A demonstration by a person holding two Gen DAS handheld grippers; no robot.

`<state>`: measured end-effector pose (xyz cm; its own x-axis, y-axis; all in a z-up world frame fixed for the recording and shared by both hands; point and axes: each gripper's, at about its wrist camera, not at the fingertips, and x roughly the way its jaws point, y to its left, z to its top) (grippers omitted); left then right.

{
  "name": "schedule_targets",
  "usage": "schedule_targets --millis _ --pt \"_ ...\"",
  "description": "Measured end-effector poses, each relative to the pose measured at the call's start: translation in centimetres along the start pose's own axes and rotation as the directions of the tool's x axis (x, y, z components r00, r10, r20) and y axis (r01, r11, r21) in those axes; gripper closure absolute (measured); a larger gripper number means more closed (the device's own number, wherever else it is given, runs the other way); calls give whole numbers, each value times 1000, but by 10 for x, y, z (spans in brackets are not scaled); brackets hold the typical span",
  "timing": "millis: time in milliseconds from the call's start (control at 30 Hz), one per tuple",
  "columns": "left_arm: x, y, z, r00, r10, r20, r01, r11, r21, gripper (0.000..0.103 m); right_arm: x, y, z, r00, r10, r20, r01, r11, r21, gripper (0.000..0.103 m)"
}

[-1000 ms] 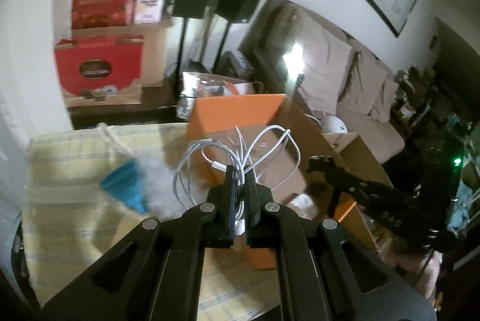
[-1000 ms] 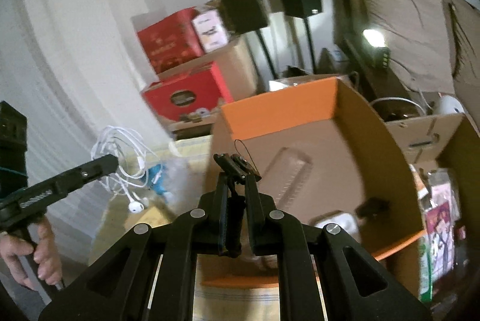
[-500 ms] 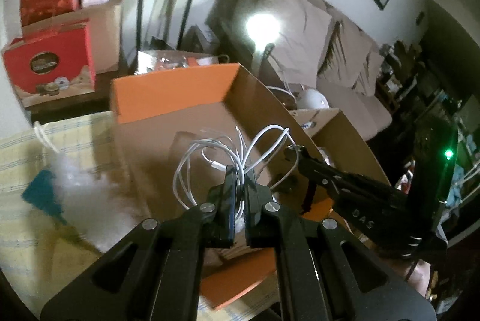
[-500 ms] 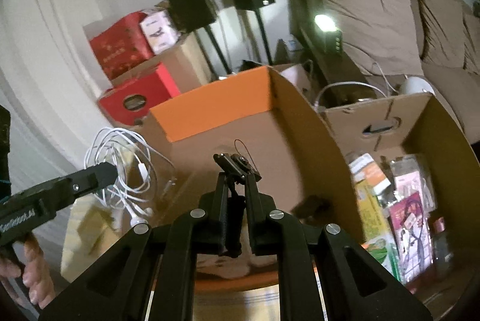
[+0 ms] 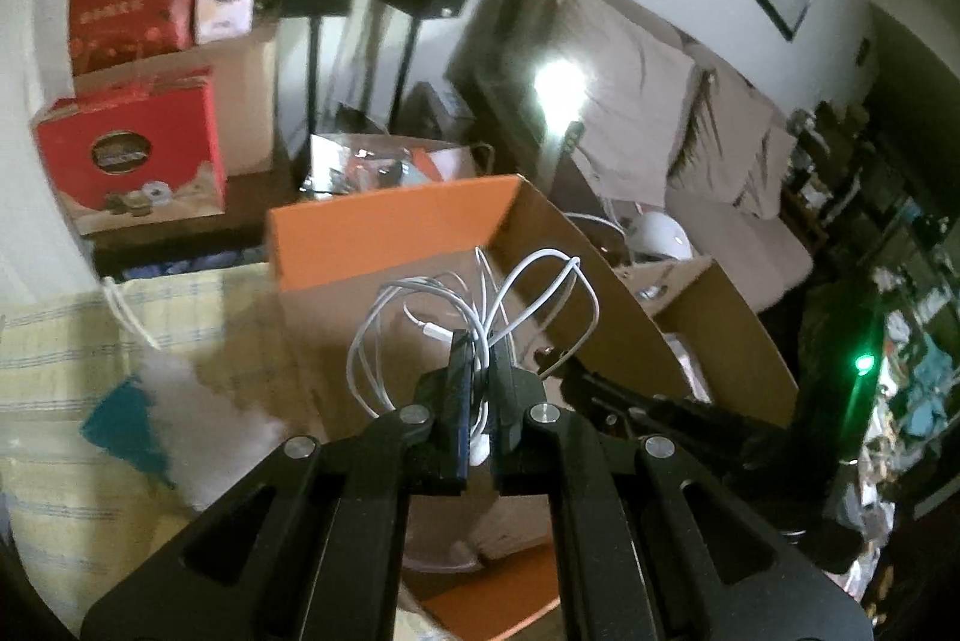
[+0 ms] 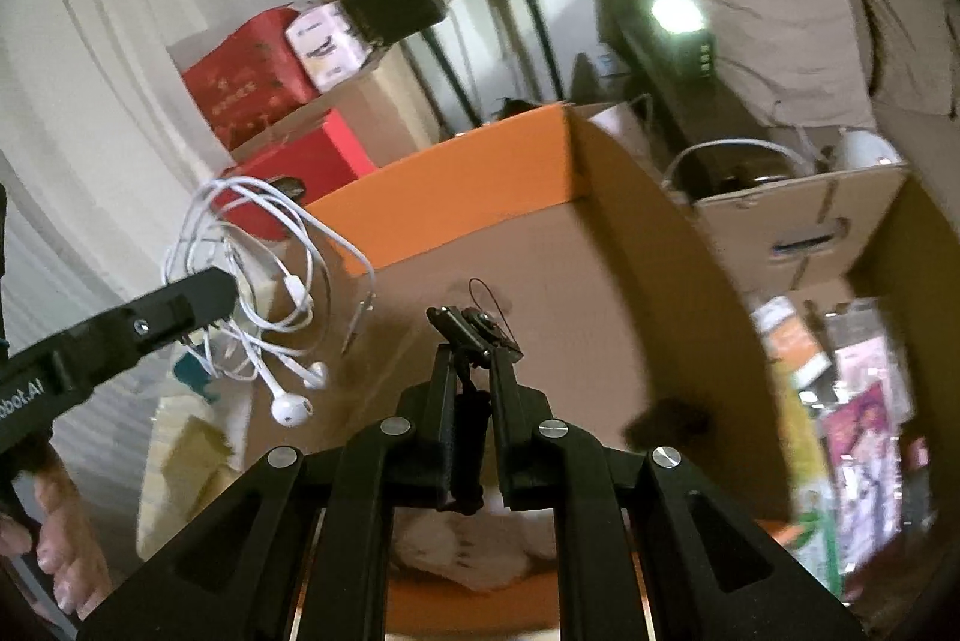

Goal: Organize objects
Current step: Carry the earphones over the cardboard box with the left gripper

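My left gripper [image 5: 479, 359] pinches white earphones [image 5: 474, 311] above the open orange box [image 5: 390, 233]. My right gripper [image 6: 474, 341], angled down inside its walls, clamps a small black clip [image 6: 474, 326].

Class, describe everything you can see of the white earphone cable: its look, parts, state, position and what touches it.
The white earphone cable is a thin, glossy, plastic-looking cord bunched in loose tangled loops. The left gripper, jaws shut on it, pinches the bundle. Loops stand above the fingertips; in the right wrist view two earbuds dangle below. A small white plug shows among the loops. It hangs in the air at the orange cardboard box, touching only the gripper.
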<state>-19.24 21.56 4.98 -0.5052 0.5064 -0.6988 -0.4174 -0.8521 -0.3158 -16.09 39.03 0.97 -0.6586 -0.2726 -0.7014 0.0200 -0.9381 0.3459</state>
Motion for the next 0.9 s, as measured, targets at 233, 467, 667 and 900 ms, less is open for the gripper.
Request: schedule_targets --millis 233,467,667,900 --pt "-8 20 3 1000 30 9 -30 999 -30 99 34 28 -4 998 41 -39 -40 999 12 93" --pt "-6 17 2 1000 20 -1 -20 1000 -21 99 49 33 -12 996 28 -82 -26 999 18 83" --pt "3 1 0 1000 -8 -18 8 1000 -8 99 21 15 -10 999 -1 -41 2 1000 25 67" --pt "30 -28 -6 995 -59 -75 60 998 4 99 -23 -15 -10 998 -65 25 64 997 37 67"
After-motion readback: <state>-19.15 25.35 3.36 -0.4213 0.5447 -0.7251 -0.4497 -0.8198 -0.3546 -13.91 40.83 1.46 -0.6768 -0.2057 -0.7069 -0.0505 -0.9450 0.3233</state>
